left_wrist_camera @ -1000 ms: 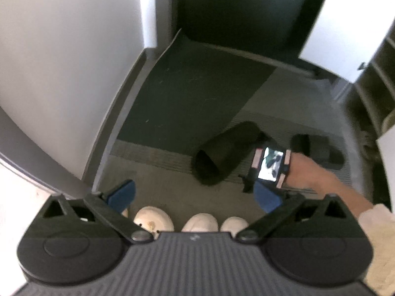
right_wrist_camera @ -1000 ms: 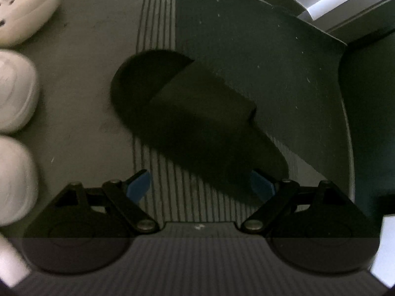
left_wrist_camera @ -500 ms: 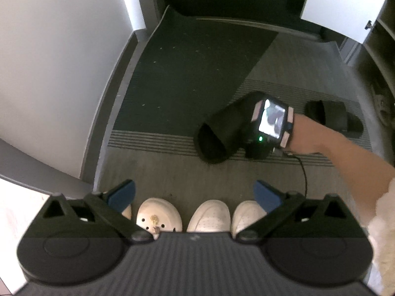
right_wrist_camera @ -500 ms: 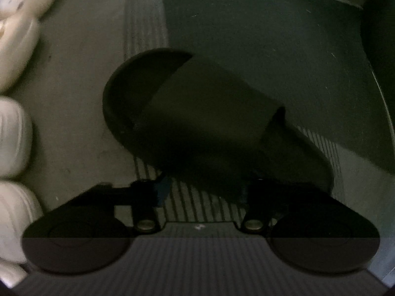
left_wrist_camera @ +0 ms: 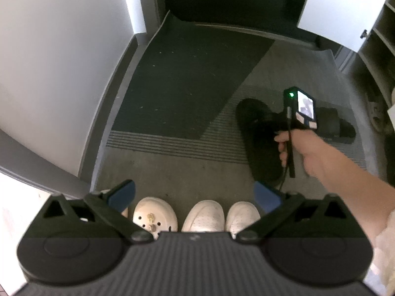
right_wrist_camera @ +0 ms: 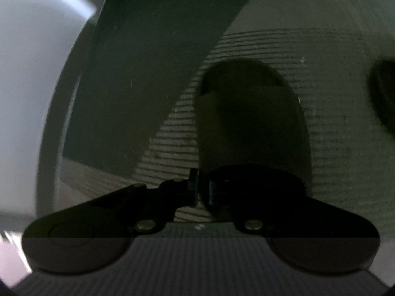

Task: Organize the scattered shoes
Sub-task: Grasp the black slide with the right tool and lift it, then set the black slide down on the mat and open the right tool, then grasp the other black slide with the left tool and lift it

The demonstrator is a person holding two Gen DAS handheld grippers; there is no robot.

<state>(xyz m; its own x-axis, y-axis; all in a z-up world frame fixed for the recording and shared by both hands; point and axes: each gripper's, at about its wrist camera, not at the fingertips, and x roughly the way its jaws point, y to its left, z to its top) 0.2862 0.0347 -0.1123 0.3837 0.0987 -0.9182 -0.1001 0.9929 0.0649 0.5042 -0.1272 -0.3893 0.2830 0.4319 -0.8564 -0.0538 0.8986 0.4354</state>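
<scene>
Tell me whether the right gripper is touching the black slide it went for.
Touching. The right wrist view shows the right gripper with its jaws closed onto the edge of the black slide, no gap between pads and shoe.

home entryway: doormat (left_wrist_camera: 187, 79), lined-up shoes (left_wrist_camera: 202, 215), shoe shelves (left_wrist_camera: 380, 49)

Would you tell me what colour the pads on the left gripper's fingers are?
Blue; the pads show best in the left wrist view.

The right gripper (right_wrist_camera: 203, 190) is hiding the heel edge of the black slide (right_wrist_camera: 251, 123), the second slide (right_wrist_camera: 384, 96) is blurring off the frame's right edge, and the left gripper (left_wrist_camera: 193, 196) is covering the white shoes (left_wrist_camera: 205, 215) behind their toes.
</scene>
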